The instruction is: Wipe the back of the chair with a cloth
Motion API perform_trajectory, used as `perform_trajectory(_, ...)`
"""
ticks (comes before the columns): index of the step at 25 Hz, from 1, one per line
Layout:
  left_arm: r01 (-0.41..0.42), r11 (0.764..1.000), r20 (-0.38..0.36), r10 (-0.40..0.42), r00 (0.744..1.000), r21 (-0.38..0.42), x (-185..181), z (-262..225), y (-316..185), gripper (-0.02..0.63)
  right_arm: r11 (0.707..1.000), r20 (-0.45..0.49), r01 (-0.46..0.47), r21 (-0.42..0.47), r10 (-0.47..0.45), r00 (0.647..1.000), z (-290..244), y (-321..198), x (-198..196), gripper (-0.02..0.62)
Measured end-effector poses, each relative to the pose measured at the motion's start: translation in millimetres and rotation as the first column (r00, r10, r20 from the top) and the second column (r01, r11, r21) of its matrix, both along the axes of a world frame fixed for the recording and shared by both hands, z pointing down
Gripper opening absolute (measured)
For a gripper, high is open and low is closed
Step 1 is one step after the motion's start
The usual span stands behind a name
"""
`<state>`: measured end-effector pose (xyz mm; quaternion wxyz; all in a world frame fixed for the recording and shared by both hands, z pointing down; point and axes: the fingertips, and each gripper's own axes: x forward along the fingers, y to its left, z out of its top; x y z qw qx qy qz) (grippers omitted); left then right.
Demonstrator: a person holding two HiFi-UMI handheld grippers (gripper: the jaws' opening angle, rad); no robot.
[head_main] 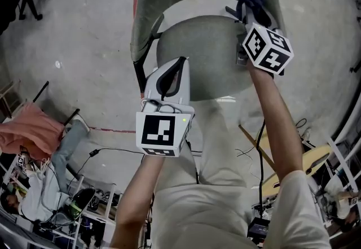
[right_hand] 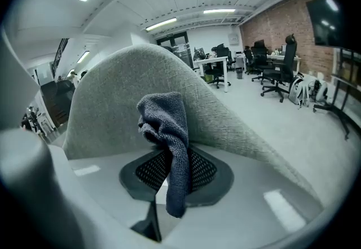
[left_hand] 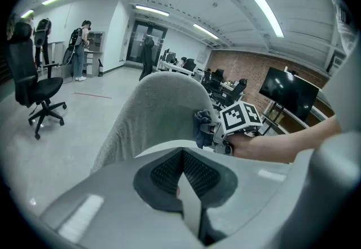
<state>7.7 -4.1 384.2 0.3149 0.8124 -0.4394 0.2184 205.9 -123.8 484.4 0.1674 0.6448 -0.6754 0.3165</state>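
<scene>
Two grippers are at a grey chair. The right gripper (head_main: 247, 12) has its fingers (right_hand: 145, 173) clamped on a dark blue cloth (right_hand: 165, 121). A strip of the cloth runs down between the pads and hangs out below them, and the bunched bulk rises past the fingertips. Just beyond those fingertips stands the chair back (right_hand: 113, 95). The bunched cloth lies against its inner face, below the top rim and toward its right edge in the head view. How firmly it presses cannot be told.

The left gripper (head_main: 179, 62) has its fingers (left_hand: 163, 173) closed pad to pad with nothing between them. In the head view they lie over the near left edge of the seat (head_main: 208, 56); whether they touch it cannot be judged. Ahead of these fingertips the chair back curves upward. Ahead and to their right is the right gripper with the cloth at its tips, well apart from the left fingers.

Far off to the left of the left fingers, a black office chair (left_hand: 35, 87) stands on the pale floor (left_hand: 73, 129).
</scene>
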Motion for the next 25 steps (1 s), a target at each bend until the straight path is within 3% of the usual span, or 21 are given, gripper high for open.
perform_trajectory(10,-0.029,1.000,-0.004,0.029,1.000,-0.007,12,4,9,0.002,0.994,-0.021,-0.109,-0.028,0.108,0.994,8,24,34,0.083)
perform_trajectory(25,-0.090,0.996,-0.020,0.090,0.996,-0.005,33,5,18,0.002,0.958,-0.050,-0.272,-0.088,0.269,0.962,17,72,77,0.083)
